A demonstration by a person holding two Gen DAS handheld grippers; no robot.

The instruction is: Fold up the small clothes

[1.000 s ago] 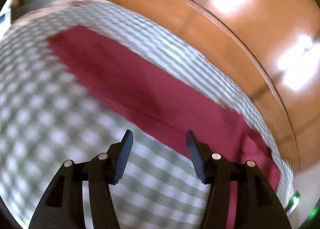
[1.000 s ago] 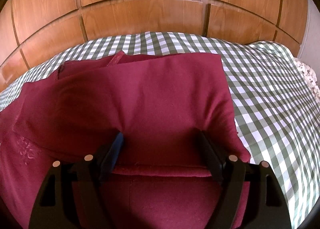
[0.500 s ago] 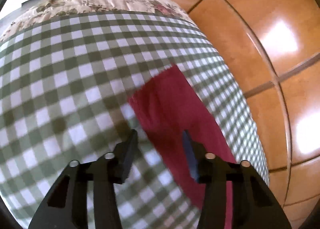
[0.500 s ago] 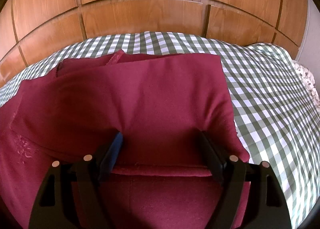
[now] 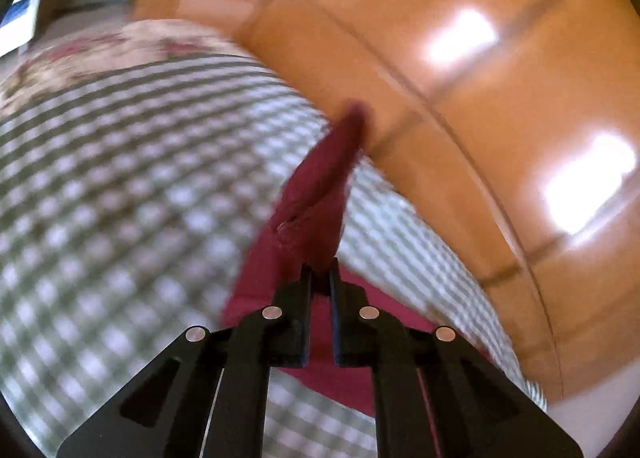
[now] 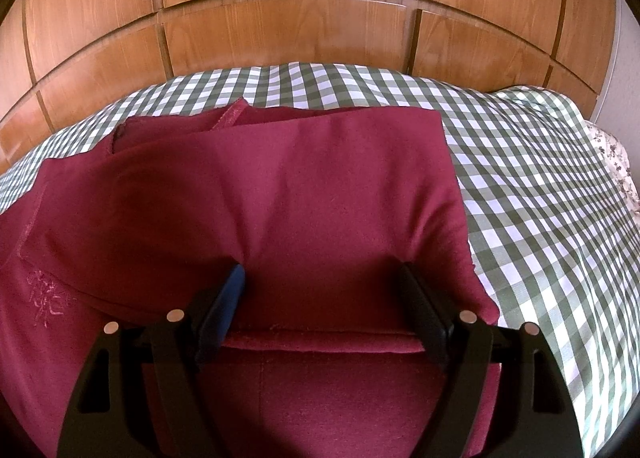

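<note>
A dark red garment (image 6: 304, 193) lies partly folded on the green-and-white checked bedspread (image 6: 540, 193). My right gripper (image 6: 320, 290) is open; its fingers press down on the folded red cloth, one on each side of a raised fold near the hem. In the left wrist view my left gripper (image 5: 319, 276) is shut on an end of the red garment (image 5: 316, 197) and lifts it off the bedspread (image 5: 120, 197), so the cloth rises in a narrow strip ahead of the jaws. That view is blurred by motion.
A wooden panelled headboard (image 6: 288, 17) rises behind the bed and also shows in the left wrist view (image 5: 440, 77). A floral pillow or cover (image 5: 80, 57) lies at the bed's far end, and its edge shows at the right (image 6: 616, 161).
My left gripper swung over to the garment's end, closed on it and lifted it. My right gripper stayed open and pressed on the cloth.
</note>
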